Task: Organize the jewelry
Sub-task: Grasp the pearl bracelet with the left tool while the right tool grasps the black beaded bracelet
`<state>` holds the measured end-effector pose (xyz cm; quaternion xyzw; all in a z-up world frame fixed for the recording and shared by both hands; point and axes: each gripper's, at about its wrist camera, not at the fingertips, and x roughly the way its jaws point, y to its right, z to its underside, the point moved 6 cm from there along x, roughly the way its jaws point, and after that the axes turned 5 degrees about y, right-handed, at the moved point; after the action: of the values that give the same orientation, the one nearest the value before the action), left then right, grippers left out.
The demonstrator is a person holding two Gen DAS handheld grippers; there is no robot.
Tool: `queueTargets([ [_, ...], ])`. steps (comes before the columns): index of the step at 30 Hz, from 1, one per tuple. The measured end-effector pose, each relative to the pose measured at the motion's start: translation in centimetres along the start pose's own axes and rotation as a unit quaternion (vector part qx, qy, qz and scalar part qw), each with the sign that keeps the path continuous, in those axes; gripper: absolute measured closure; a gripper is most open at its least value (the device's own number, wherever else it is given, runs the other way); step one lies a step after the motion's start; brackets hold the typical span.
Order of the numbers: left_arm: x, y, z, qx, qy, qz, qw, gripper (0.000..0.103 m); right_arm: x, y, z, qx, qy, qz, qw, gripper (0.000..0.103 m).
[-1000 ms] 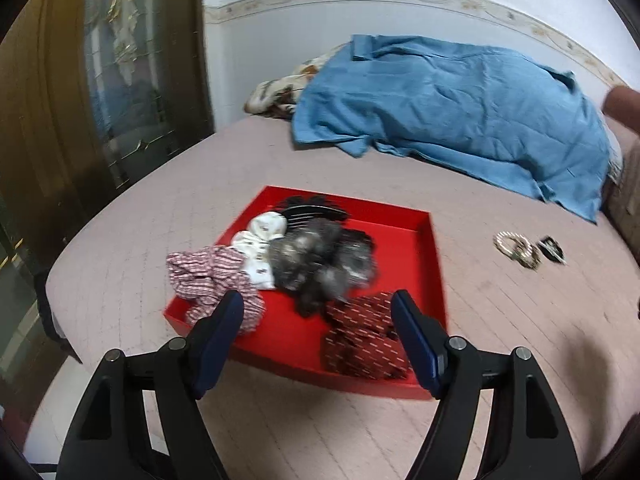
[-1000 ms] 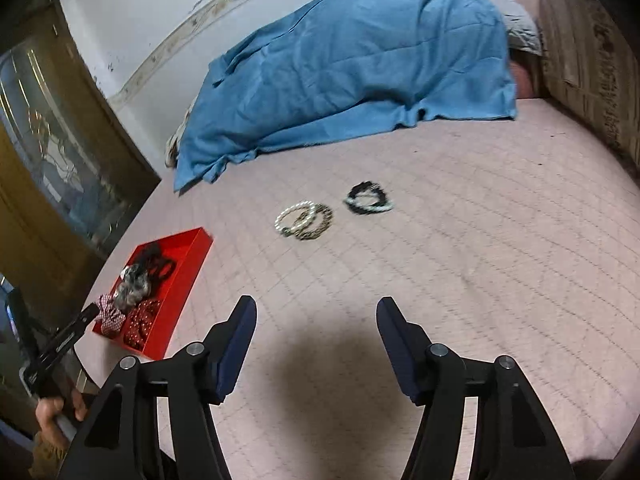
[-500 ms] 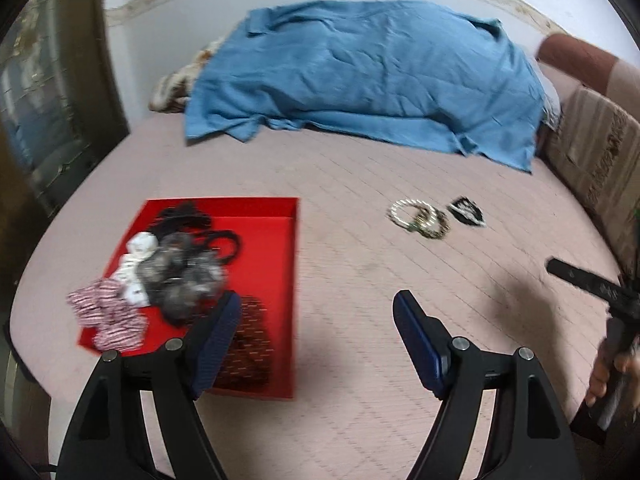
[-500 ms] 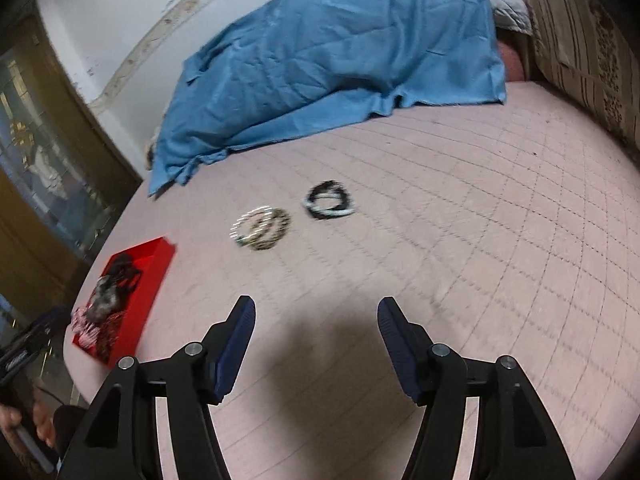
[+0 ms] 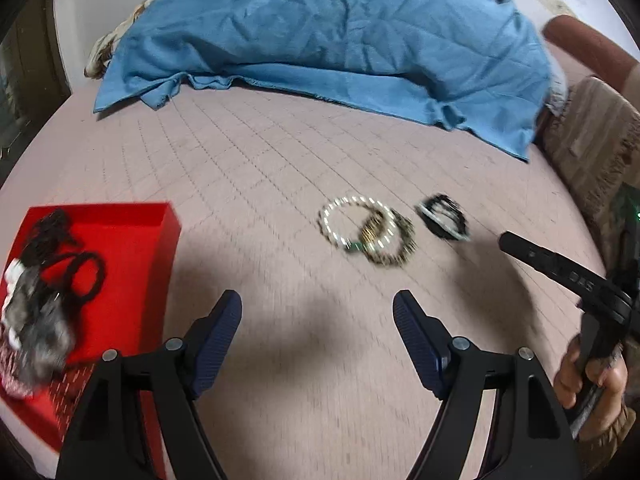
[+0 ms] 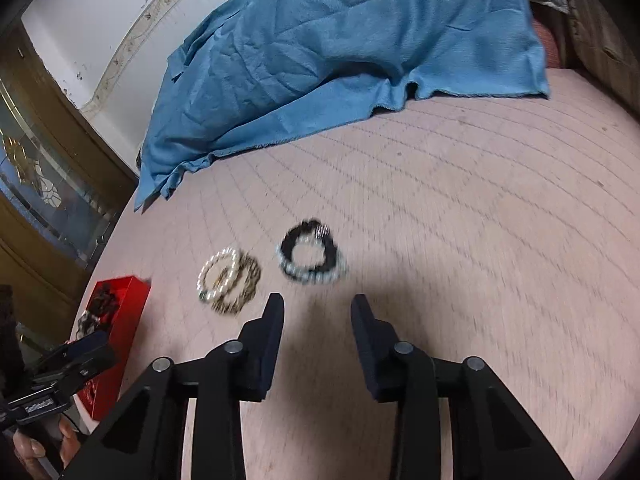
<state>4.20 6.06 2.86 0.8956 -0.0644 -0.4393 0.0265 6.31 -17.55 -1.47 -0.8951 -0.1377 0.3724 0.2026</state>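
A white pearl bracelet (image 5: 352,220) overlaps a dark gold-speckled bracelet (image 5: 390,246) on the pink bed cover. A black and white bracelet pair (image 5: 444,218) lies just to their right. In the right wrist view the pearl bracelet (image 6: 218,272), the speckled one (image 6: 240,286) and the black pair (image 6: 310,256) lie just ahead. My left gripper (image 5: 318,316) is open and empty, a short way before the bracelets. My right gripper (image 6: 318,312) is open and empty, narrower, just short of the black pair. A red tray (image 5: 132,280) holds hair ties and scrunchies at the left.
A blue blanket (image 5: 340,32) is heaped across the far side of the bed. A patterned cushion (image 5: 592,148) lies at the right edge. The red tray (image 6: 120,320) sits near the bed's left edge, beside a brown glass-panelled door (image 6: 40,184).
My left gripper has swung right from above the tray toward the bracelets. My right gripper has moved closer to the black bracelet pair and its jaws have narrowed.
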Motion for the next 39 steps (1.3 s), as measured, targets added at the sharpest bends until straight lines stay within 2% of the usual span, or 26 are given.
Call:
queueTargets([
  [6, 5.4, -0.1, -2.9, -0.021, -0.023, 0.007, 0.9995, 0.030, 3.8, 0.5, -2.2, -0.002, -0.002, -0.022, 1.000, 0.065],
  [8, 6.8, 0.2, -3.6, -0.013, -0.027, 0.007, 0.9995, 0.033, 4.7, 0.4, -2.3, -0.003, -0.006, -0.031, 1.000, 0.065],
  [12, 9.6, 1.1, -3.8, 0.012, -0.050, 0.012, 0.9986, 0.048, 6.6, 0.2, -1.9, -0.018, -0.021, -0.032, 0.999, 0.065],
  [14, 10.1, 1.6, -4.0, 0.037, -0.041, -0.005, 0.9985, 0.050, 6.8, 0.1, -2.0, -0.018, -0.019, -0.031, 0.999, 0.066],
  [15, 10.1, 1.8, -4.0, 0.045, -0.040, -0.010, 0.9981, 0.060, 6.9, 0.1, -2.1, -0.017, -0.019, -0.033, 0.999, 0.074],
  [16, 10.1, 2.0, -3.9, 0.057, -0.038, -0.022, 0.9974, 0.069, 6.9, 0.0, -2.1, -0.014, -0.022, -0.037, 0.999, 0.089],
  [17, 10.0, 2.1, -3.9, 0.062, -0.038, -0.025, 0.9971, 0.084, 6.9, 0.0, -2.1, -0.010, -0.024, -0.039, 0.999, 0.091],
  [18, 9.8, 2.1, -3.9, 0.063, -0.039, -0.021, 0.9970, 0.094, 6.8, 0.0, -2.1, -0.005, -0.024, -0.041, 0.999, 0.091],
  [24, 7.1, 2.5, -3.7, 0.047, -0.035, 0.006, 0.9983, 0.094, 4.9, -1.6, -2.7, -0.001, -0.006, -0.062, 0.998, 0.091],
  [29, 2.2, 2.6, -3.0, 0.033, -0.008, 0.031, 0.9989, 0.094, 1.8, -3.3, -3.1, -0.006, 0.019, -0.082, 0.996, 0.091],
  [39, -7.3, 1.6, 0.9, 0.050, 0.038, 0.040, 0.9972, 0.094, -1.9, -7.6, 0.0, -0.023, 0.022, -0.113, 0.993, 0.091],
])
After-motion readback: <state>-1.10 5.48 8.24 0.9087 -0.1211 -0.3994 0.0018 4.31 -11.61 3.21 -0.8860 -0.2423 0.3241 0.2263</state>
